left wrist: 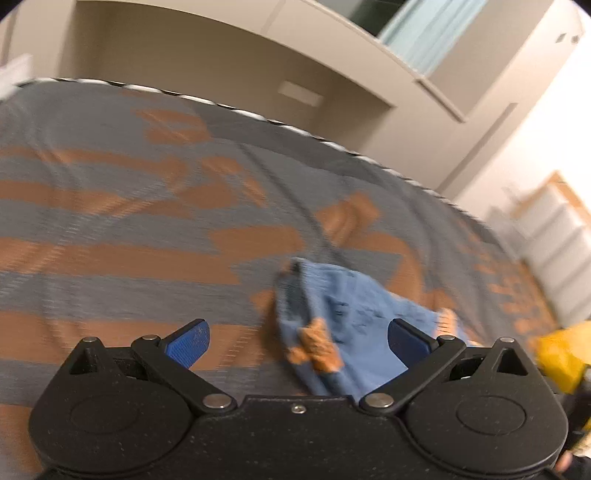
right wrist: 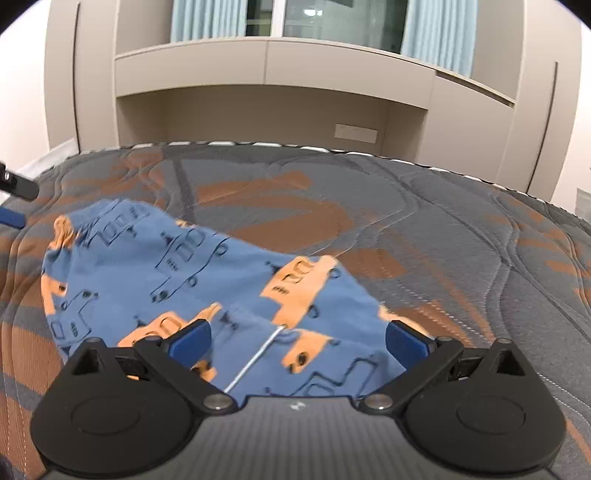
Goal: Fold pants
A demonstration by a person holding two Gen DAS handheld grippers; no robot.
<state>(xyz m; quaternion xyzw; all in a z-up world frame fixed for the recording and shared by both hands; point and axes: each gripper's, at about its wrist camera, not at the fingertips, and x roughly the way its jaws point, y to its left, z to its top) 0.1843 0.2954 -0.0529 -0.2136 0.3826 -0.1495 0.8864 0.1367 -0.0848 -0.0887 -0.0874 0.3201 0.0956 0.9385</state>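
Small blue pants (right wrist: 177,273) with orange car prints lie crumpled on a grey and orange mattress (right wrist: 443,221). A white drawstring (right wrist: 258,358) shows at the near edge. My right gripper (right wrist: 297,341) is open just above the near part of the pants, with fabric between its blue fingers. In the left wrist view the pants (left wrist: 343,314) lie ahead and to the right. My left gripper (left wrist: 297,341) is open and empty above the mattress (left wrist: 110,221), its right finger (left wrist: 408,341) over the fabric. The left gripper's tip (right wrist: 14,206) shows at the far left of the right wrist view.
Beige cabinets (right wrist: 273,74) with a recessed niche stand behind the mattress, with blue curtains (right wrist: 436,33) above. A white drawer unit (left wrist: 554,236) stands at the right. A yellow object (left wrist: 561,358) is at the right edge of the left wrist view.
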